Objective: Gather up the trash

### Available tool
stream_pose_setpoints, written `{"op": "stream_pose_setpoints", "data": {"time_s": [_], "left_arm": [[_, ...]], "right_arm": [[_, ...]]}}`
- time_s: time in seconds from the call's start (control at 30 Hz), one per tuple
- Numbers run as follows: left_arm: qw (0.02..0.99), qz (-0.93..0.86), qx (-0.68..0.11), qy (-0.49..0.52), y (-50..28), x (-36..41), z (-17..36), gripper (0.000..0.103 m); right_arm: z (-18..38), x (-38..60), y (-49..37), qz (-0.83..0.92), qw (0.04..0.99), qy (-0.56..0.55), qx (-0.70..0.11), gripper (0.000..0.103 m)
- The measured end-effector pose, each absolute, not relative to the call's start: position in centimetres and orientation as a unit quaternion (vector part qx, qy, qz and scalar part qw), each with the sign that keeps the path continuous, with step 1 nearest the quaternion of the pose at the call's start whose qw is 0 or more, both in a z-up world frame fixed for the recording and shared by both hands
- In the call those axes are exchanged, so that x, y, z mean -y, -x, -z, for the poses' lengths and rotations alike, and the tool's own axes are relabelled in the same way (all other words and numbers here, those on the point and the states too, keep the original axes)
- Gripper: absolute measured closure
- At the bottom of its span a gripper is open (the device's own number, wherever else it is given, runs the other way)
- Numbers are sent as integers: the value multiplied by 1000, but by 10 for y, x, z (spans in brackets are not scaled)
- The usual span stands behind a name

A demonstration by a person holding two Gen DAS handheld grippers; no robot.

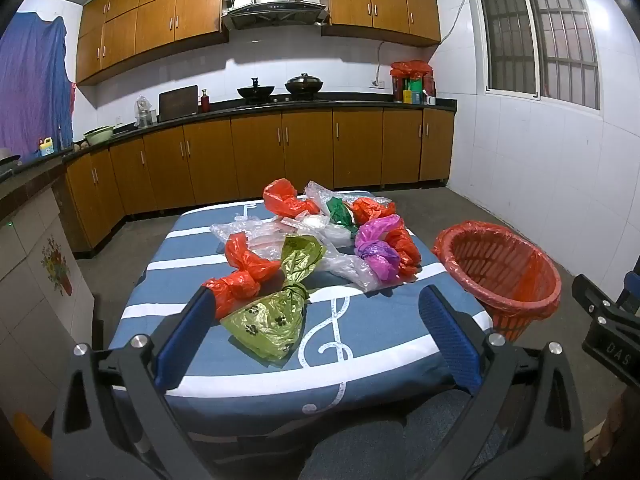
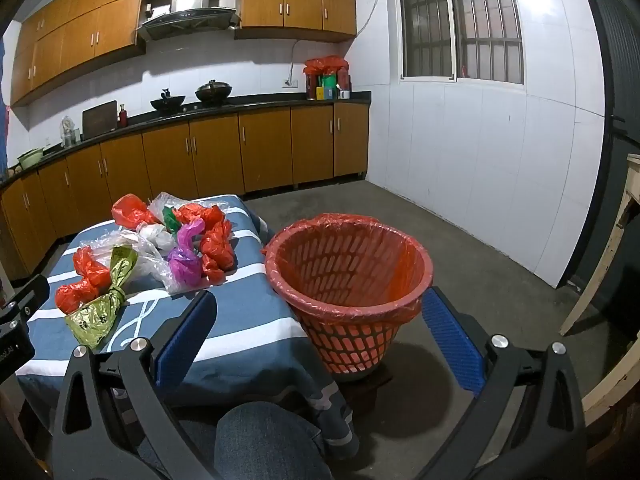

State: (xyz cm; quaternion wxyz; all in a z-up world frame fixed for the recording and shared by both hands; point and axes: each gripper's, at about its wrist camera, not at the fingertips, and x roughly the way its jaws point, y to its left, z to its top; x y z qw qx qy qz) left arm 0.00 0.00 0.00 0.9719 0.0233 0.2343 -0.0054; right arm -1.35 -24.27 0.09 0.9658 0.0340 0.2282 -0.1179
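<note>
Several knotted plastic bags lie on the table's blue striped cloth (image 1: 360,364): an olive-green one (image 1: 276,308) nearest, red ones (image 1: 244,272), a purple one (image 1: 378,248), a dark green one (image 1: 340,212) and clear ones (image 1: 264,236). A red basket (image 1: 504,276) lined with a red bag stands on the floor to the table's right. My left gripper (image 1: 316,320) is open and empty, just short of the olive bag. My right gripper (image 2: 320,320) is open and empty, facing the basket (image 2: 352,280). The bags (image 2: 188,256) also show in the right wrist view.
Kitchen counter with wooden cabinets (image 1: 260,152) runs along the back wall, with woks (image 1: 304,84) on the stove. White tiled wall and barred window (image 1: 540,40) at right. Concrete floor (image 2: 460,248) around the basket. A pale wooden leg (image 2: 600,264) stands at far right. A knee in jeans (image 2: 268,440) is below.
</note>
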Motion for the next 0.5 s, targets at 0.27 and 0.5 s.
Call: {"op": "stream_pose_setpoints", "data": {"time_s": [0.27, 0.5], "left_arm": [[972, 5, -234, -23, 0, 0, 0, 4], [972, 6, -235, -23, 0, 0, 0, 4]], "right_arm": [[-1, 243, 13, 118, 966, -34, -228, 2], [0, 244, 13, 118, 966, -35, -229, 2]]}}
